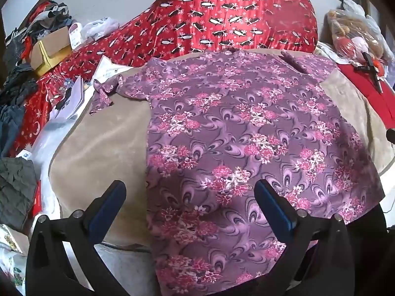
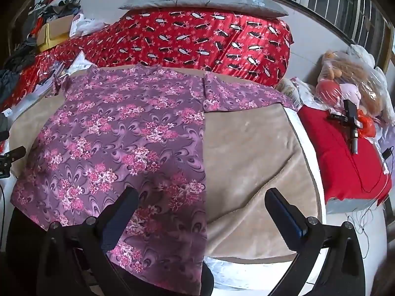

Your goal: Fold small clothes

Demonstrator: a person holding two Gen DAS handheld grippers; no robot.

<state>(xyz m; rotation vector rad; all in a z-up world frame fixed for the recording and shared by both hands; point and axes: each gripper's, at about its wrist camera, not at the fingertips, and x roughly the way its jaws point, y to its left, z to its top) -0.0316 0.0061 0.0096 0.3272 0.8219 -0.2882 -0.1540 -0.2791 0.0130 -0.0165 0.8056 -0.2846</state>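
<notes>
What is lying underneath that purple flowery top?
The purple flowered top lies spread flat on a beige fleece blanket, which shows bare on both sides of it. Whatever lies directly beneath the top's middle is covered, so I cannot tell.

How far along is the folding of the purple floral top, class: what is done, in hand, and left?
Done: the purple floral top lies spread flat on the beige blanket, with its sleeves out to the sides.
In hand: nothing; the left gripper and right gripper hover open over its lower edges.
Left: all the folding; no fold shows yet.
</notes>
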